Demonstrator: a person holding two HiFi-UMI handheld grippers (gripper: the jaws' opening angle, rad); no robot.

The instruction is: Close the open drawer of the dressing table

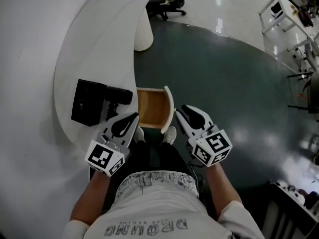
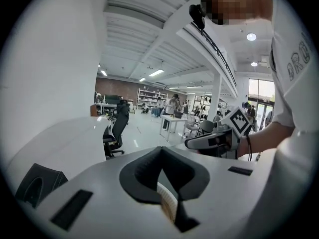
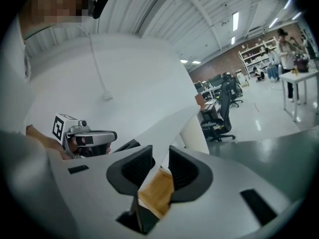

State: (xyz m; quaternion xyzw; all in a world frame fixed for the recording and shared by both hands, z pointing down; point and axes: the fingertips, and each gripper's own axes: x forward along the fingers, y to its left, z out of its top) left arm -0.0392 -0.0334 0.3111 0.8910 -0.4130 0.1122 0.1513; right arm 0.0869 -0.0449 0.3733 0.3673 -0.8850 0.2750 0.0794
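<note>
**Drawer wide open, 2 grippers at its side**

The white table (image 1: 75, 59) sweeps down the left, and its drawer (image 1: 152, 108) juts out from the edge, wooden floor bare. The curved front panel (image 1: 168, 107) sits just beside the right gripper (image 1: 180, 110), whose jaws stand apart on nothing. The left gripper (image 1: 132, 118) has its jaws pinched together, empty, near the table edge. Best play, I reckon: meet the panel's middle squarely, then 1 straight push toward the table, no twisting.
</note>
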